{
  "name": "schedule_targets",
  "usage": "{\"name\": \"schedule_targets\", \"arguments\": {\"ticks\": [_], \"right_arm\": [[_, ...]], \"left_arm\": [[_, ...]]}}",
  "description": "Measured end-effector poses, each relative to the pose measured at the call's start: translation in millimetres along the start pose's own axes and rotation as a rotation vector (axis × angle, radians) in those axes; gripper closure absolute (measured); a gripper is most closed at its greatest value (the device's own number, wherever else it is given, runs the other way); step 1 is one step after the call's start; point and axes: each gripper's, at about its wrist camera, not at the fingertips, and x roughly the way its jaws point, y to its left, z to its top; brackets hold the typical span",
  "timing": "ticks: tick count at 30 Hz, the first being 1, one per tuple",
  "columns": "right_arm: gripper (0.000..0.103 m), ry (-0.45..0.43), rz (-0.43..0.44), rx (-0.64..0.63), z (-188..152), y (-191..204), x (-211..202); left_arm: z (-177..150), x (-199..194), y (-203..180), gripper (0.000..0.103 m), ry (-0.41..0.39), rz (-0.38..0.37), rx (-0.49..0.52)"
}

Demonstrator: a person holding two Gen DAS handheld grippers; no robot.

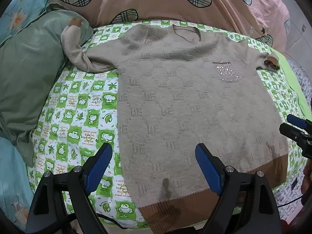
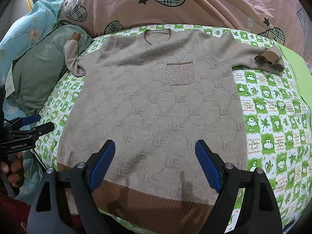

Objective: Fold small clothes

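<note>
The beige sweater (image 2: 152, 117) lay face up and spread flat on the bed ahead of both sets of fingers, collar at the far end and brown ribbed hem (image 2: 156, 200) nearest, a layout that judged by the task left it ready for a first fold. The left gripper (image 1: 154, 166) hovered with its fingers wide and nothing between them, above the hem's left corner, one blue pad over the quilt and the other over the knit. The right gripper (image 2: 155, 162) also held nothing, its fingers wide above the middle of the hem, probably so that each could take a side of the garment. Beyond the fingers the sparkly chest pocket (image 2: 179, 73) faced upward. The left sleeve (image 2: 73, 57) ran far off to the left of the fingers and climbed onto a green pillow (image 2: 39, 74), while the right sleeve (image 2: 259, 58) stretched far right with its brown cuff curled over; both would likely need bringing inward. Under it all was a green-and-white frog-print quilt (image 2: 273, 117), with a pink comforter (image 2: 195, 5) bearing plaid hearts heaped past the collar and pale blue floral bedding (image 2: 25, 31) to the far left.
</note>
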Motion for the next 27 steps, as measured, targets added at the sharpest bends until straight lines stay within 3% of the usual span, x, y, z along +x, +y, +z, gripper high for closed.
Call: {"name": "schedule_targets", "arguments": {"ticks": [20, 27], "right_arm": [[0.019, 0.008, 0.022, 0.001, 15.2, -11.3, 14.9], [0.019, 0.004, 0.025, 0.016, 31.4, -25.3, 23.0]], "left_arm": [[11.7, 19.2, -3.0, 0.015, 0.019, -0.016, -0.006], [31.2, 33.4, -1.3, 0.015, 0.013, -0.014, 0.002]]}}
